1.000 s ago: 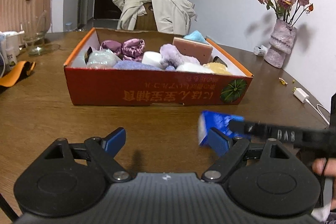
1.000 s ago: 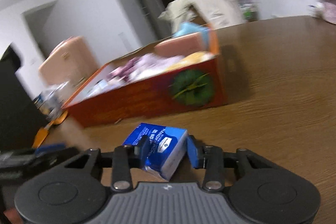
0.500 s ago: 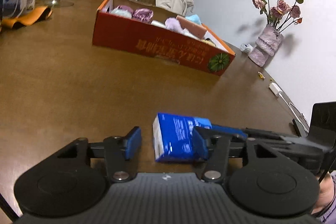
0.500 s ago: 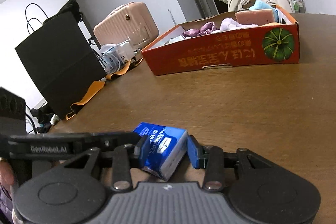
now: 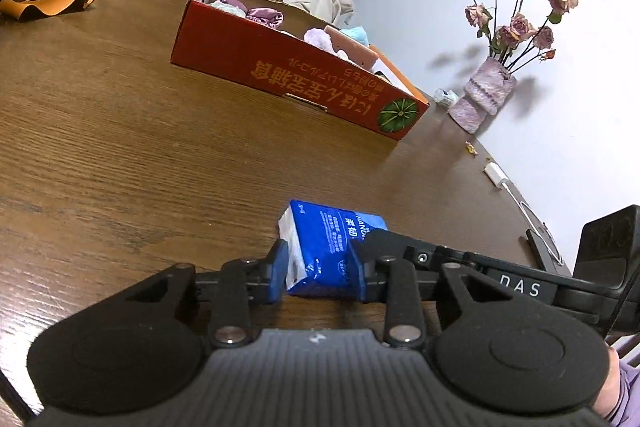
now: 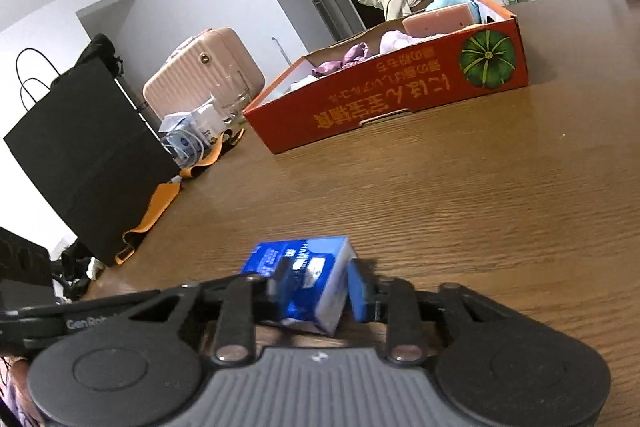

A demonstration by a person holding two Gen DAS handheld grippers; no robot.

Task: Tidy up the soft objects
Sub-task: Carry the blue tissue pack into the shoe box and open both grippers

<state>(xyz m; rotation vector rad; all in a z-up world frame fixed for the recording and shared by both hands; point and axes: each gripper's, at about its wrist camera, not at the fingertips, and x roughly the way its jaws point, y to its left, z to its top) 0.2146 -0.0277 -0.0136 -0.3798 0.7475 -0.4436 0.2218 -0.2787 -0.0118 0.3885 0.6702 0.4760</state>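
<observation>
Two hand-held grippers converge on one blue tissue pack (image 5: 334,247), which lies on the wooden table (image 5: 120,155) directly ahead of both.

The left gripper (image 5: 318,269) has the pack between its blue pads. Its jaws are closing, and both pads appear to press on the pack's sides — the near-left pad on the white end, the right pad on the blue face. The right gripper (image 6: 318,287) meets the same pack from the opposite side. Its jaws are also closing; the left finger lies against the pack's printed face, while the right pad stands just beside the white end. Contact there cannot be confirmed because the frame is blurred.

The double hold is probably a handover or a steadying grip: a soft pack yields under a single pinch, so a second gripper keeps it from twisting.

One red cardboard box (image 5: 288,75) stands well ahead of the left gripper, further along the table. It already holds several soft items — about six are distinguishable, in purple, pink, white and light blue. The pack is the only soft item seen outside the box, so the box is judged to be its destination.

Also present:
- One vase of dried roses (image 5: 484,99), ahead and to the right of the left gripper.
- One black paper bag (image 6: 84,155), to the left of the right gripper.
- One pink suitcase (image 6: 204,67), beyond the bag.
</observation>
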